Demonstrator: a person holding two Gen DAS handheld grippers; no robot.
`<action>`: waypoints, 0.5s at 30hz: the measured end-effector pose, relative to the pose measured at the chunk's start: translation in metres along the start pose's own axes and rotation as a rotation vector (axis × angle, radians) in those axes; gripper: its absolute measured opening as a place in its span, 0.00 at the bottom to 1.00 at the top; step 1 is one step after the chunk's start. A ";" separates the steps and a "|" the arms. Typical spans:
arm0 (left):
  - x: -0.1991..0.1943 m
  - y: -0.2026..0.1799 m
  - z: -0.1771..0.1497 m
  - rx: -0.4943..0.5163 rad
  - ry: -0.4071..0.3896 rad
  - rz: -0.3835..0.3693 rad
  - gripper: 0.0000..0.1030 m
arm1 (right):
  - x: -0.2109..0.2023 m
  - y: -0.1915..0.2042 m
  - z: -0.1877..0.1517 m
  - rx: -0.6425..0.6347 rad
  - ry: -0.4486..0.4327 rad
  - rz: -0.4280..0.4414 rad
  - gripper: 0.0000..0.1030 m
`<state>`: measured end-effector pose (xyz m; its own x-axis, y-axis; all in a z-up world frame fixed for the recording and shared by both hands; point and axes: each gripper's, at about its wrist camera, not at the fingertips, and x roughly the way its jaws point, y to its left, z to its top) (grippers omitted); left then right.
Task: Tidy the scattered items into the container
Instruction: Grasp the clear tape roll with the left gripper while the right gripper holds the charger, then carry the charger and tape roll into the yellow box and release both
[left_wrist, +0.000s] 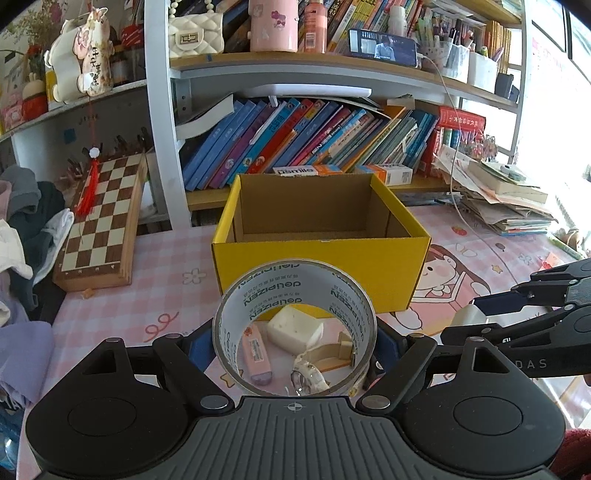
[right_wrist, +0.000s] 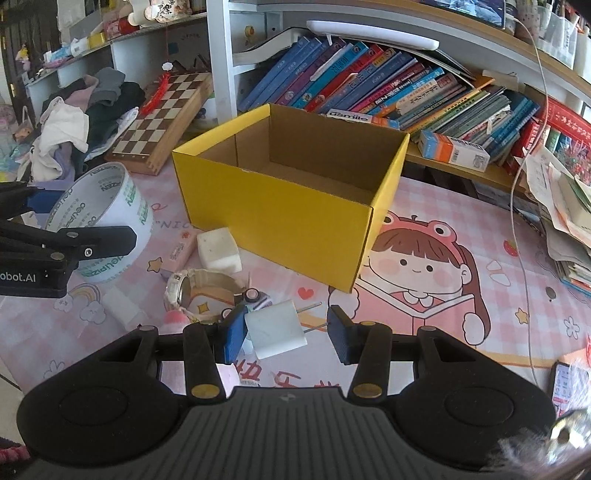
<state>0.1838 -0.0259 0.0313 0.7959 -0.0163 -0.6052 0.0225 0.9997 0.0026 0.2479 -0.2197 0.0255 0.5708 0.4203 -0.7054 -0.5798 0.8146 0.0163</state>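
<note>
Left hand-held gripper clamps the tape roll, raised before the yellow box. Right hand-held gripper spread wide around the white charger on the tabletop.

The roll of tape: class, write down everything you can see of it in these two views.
The tape roll is a wide ring of clear packing tape on a white core printed with green lettering. It is lifted off the pink mat, hole facing the camera, clamped between the left gripper fingers. It sits in front of the yellow box, which looks empty.
</note>
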 end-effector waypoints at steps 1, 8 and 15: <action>0.000 -0.001 0.001 0.005 0.001 0.000 0.82 | 0.001 0.000 0.001 -0.002 -0.001 0.003 0.44; 0.000 -0.006 0.015 0.061 -0.011 -0.010 0.82 | 0.002 -0.004 0.017 -0.033 -0.037 0.034 0.44; 0.009 -0.008 0.037 0.106 -0.021 -0.021 0.82 | 0.006 -0.013 0.048 -0.066 -0.086 0.055 0.44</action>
<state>0.2135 -0.0351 0.0554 0.8070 -0.0384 -0.5893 0.1018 0.9920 0.0749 0.2868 -0.2089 0.0555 0.5832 0.4984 -0.6415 -0.6471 0.7624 0.0041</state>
